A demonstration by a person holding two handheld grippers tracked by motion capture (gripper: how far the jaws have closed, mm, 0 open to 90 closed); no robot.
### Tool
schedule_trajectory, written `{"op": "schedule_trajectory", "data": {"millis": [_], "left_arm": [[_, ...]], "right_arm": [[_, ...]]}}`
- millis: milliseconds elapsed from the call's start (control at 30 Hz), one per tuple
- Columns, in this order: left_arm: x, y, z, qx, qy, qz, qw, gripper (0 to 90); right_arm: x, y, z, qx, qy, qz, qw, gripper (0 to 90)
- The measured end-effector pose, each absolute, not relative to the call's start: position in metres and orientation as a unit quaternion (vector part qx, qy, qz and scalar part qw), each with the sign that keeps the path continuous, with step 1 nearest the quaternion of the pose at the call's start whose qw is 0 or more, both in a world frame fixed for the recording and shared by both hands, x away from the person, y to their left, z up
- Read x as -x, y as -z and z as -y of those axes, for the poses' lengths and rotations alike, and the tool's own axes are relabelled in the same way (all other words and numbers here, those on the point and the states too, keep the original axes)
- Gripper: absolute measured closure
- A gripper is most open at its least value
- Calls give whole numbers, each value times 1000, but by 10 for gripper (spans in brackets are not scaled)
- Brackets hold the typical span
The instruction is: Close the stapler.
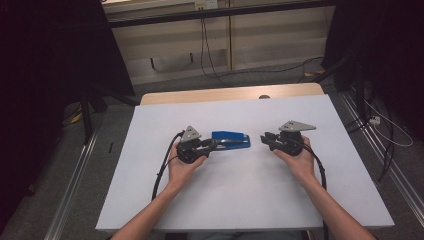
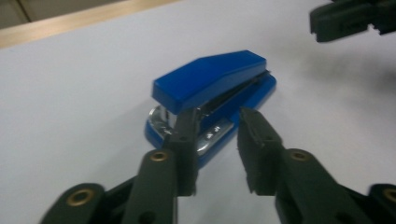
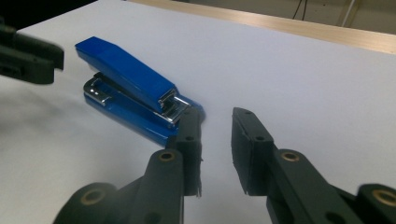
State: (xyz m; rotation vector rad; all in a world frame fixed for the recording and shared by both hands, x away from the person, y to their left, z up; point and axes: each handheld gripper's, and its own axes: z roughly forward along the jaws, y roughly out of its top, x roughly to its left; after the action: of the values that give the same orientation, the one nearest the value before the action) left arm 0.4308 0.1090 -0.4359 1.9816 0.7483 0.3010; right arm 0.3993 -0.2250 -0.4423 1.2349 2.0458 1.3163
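Stapler count is one: blue stapler (image 1: pixel 231 139) on the white surface (image 1: pixel 240 200). Two tongs, left (image 1: pixel 212 145) and right (image 1: pixel 264 138), flank it, both apart, seemingly not touching it.

The stapler (image 2: pixel 212 81) is glossy blue plastic with shiny metal inside. Both tongs (image 2: pixel 217 149) (image 3: pixel 217 149) are matt black plastic. The bench (image 1: pixel 240 200) is smooth matt white, edged in wood.

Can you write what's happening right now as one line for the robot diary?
left gripper: jaws open, at stapler end, not gripping | right gripper: jaws open, empty, near other end | stapler: flat on table
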Motion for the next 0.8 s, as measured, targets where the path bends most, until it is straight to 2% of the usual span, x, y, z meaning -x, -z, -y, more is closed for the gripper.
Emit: {"op": "schedule_trajectory", "data": {"millis": [33, 100, 167, 300, 367, 533, 633, 800], "left_arm": [[-431, 435, -110, -813, -124, -306, 480, 665], [-431, 434, -112, -807, -131, -314, 482, 594], [-432, 433, -114, -805, -136, -319, 481, 511], [-432, 434, -117, -808, -142, -322, 473, 370], [-433, 435, -117, -810, -135, -321, 472, 311], [-431, 432, -122, -809, -156, -336, 457, 119], [-431, 432, -126, -802, -157, -344, 462, 60], [-425, 433, -130, -798, -161, -345, 467, 47]], "right_arm": [[-399, 442, 225, -444, -472, -733, 204, 659], [-397, 441, 224, -444, -474, -733, 204, 602], [-396, 440, 223, -447, -477, -728, 206, 472], [-395, 440, 222, -452, -478, -725, 204, 309], [-394, 440, 222, -453, -477, -725, 203, 279], [-390, 437, 221, -453, -483, -718, 214, 193], [-388, 435, 221, -456, -488, -714, 212, 96], [-382, 434, 220, -451, -484, -713, 232, 88]]}}
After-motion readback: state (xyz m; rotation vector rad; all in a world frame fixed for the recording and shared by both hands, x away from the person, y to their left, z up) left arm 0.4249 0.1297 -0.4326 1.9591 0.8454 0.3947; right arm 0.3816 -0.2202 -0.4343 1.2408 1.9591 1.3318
